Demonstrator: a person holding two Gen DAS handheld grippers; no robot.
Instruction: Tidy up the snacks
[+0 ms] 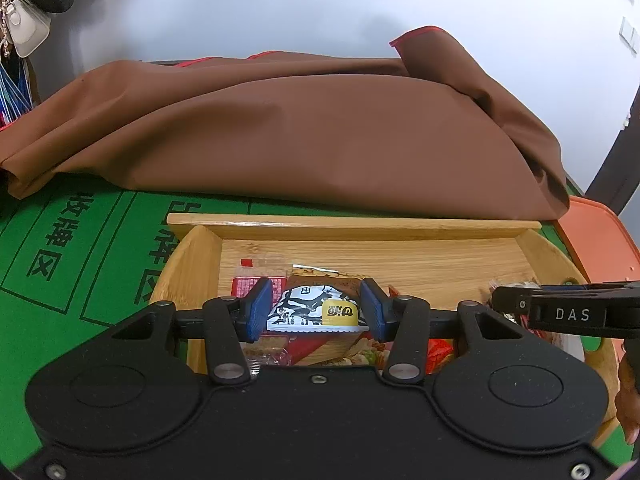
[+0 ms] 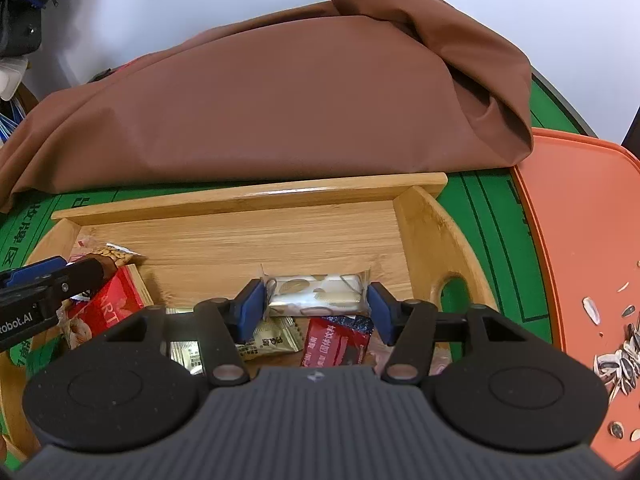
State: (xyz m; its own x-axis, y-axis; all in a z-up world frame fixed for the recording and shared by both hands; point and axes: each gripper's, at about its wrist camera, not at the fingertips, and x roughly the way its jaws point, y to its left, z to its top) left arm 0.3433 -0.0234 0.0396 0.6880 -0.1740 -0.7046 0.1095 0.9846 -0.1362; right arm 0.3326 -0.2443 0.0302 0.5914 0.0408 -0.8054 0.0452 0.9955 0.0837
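Observation:
A bamboo tray (image 1: 400, 256) (image 2: 280, 232) lies on the green mat and holds several snack packets. My left gripper (image 1: 316, 310) is shut on a black-and-white packet with a yellow label (image 1: 310, 308), held over the tray's left part, above a red packet (image 1: 252, 286) and a brown one (image 1: 324, 282). My right gripper (image 2: 316, 306) is shut on a cream wafer packet (image 2: 318, 294), held over the tray's right part above a red packet (image 2: 338, 344) and a beige packet (image 2: 272, 340). Each gripper shows in the other's view: the right (image 1: 568, 312), the left (image 2: 44, 288).
A bunched brown cloth (image 1: 300, 132) (image 2: 260, 108) lies just behind the tray. An orange board (image 2: 584, 248) on the right carries sunflower seed shells (image 2: 620, 360). A red snack box (image 2: 108, 304) sits at the tray's left end. Bags hang at the far left (image 1: 28, 12).

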